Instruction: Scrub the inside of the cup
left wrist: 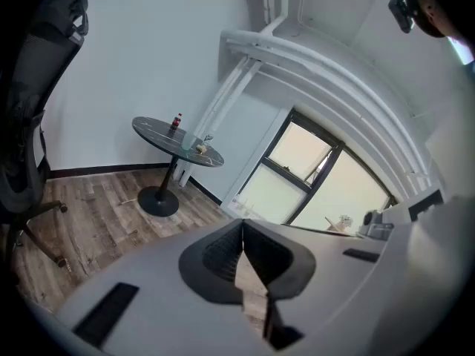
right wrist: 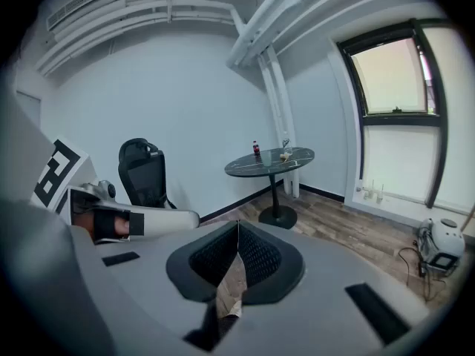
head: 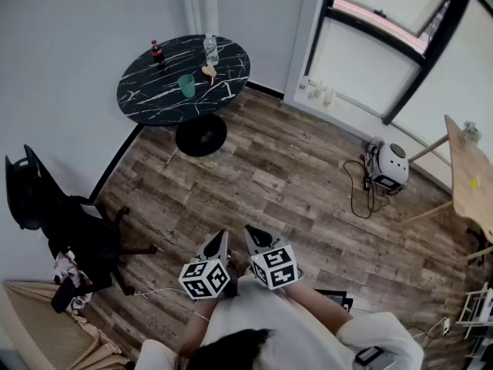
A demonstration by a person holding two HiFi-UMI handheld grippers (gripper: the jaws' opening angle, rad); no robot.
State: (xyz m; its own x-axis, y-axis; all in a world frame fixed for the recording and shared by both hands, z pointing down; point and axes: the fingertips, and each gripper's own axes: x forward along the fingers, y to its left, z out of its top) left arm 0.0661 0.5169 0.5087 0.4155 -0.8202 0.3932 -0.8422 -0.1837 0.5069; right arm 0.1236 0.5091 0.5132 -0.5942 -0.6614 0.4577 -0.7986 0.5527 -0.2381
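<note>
Both the left tongs (head: 221, 237) and right tongs (head: 254, 234) are shut, holding nothing. The green cup (head: 186, 85) is way off on the round table (head: 146, 99), so I'd walk right up and open one before grabbing anything.

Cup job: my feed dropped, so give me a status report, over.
Left tool shut, empty; right tool shut, empty. Cup upright on the round table, far ahead of both tools. Chair off to the left, not in the path.
</note>
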